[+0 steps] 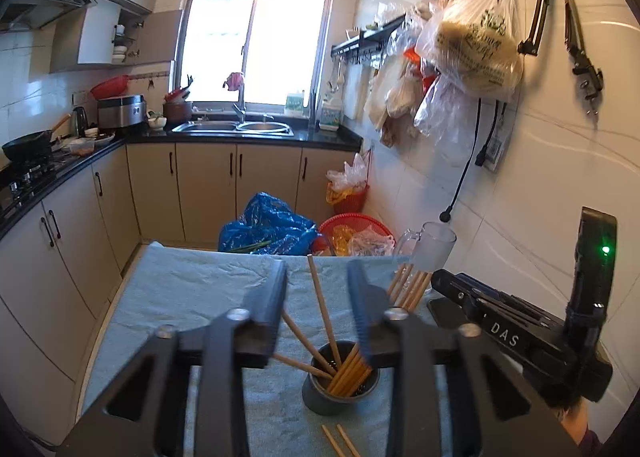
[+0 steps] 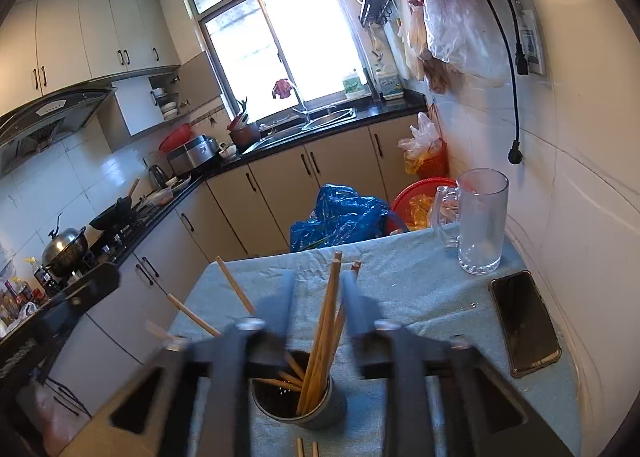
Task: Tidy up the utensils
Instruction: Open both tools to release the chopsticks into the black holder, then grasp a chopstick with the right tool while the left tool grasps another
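A grey perforated utensil cup (image 1: 340, 381) stands on the blue cloth and holds several wooden chopsticks (image 1: 320, 297). My left gripper (image 1: 318, 289) is open above and behind the cup, with one chopstick rising between its fingers, untouched. Two loose chopsticks (image 1: 340, 439) lie in front of the cup. In the right wrist view the cup (image 2: 298, 393) sits below my right gripper (image 2: 318, 293), which is open around a bundle of chopsticks (image 2: 326, 321) standing in the cup. The right gripper's body (image 1: 520, 329) shows at the right of the left wrist view.
A glass mug (image 2: 480, 217) stands at the table's far right near the tiled wall. A dark phone (image 2: 524, 323) lies on the cloth (image 2: 408, 285) beside it. A blue bag (image 1: 268, 225) and red baskets (image 1: 352, 229) sit on the floor beyond the table.
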The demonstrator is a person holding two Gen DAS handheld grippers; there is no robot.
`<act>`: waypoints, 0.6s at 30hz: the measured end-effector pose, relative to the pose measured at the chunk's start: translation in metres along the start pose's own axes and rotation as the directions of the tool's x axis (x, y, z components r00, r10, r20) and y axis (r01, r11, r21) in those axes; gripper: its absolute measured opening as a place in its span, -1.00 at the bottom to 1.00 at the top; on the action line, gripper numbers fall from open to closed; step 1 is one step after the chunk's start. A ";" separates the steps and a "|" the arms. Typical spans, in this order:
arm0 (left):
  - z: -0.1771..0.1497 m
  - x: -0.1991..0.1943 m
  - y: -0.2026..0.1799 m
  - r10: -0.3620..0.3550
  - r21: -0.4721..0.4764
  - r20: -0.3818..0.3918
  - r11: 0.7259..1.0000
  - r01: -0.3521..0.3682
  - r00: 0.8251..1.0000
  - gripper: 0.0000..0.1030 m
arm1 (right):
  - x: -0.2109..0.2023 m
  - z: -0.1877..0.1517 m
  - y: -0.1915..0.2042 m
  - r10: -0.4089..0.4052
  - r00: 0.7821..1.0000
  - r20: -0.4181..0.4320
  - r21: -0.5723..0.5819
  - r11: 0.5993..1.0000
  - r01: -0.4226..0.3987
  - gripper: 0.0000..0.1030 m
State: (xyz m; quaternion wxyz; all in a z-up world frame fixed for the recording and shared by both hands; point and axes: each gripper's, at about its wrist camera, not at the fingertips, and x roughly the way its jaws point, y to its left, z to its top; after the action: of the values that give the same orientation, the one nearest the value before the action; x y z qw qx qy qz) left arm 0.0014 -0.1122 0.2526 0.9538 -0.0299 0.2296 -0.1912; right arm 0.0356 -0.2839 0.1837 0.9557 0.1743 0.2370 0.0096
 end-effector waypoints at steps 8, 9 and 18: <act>-0.023 -0.063 0.014 -0.006 -0.016 0.022 1.000 0.006 1.000 -0.19 | -0.041 -0.010 0.006 -0.006 1.000 0.004 -0.041 0.999 0.006 -0.06; -0.026 -0.070 0.018 -0.003 -0.021 0.023 1.000 0.003 1.000 -0.17 | -0.047 -0.013 0.007 -0.011 1.000 -0.001 -0.050 0.999 0.010 -0.03; -0.095 -0.108 0.040 0.056 -0.027 -0.070 0.998 -0.058 0.996 0.09 | -0.078 -0.072 -0.005 -0.090 0.985 -0.144 -0.167 0.984 0.065 0.14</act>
State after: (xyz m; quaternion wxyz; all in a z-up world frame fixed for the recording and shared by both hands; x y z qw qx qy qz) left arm -0.1156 -0.0316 0.2083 0.9499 -0.0305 0.2661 -0.1613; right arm -0.0670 -0.2733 0.1579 0.9456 0.0857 0.3137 0.0046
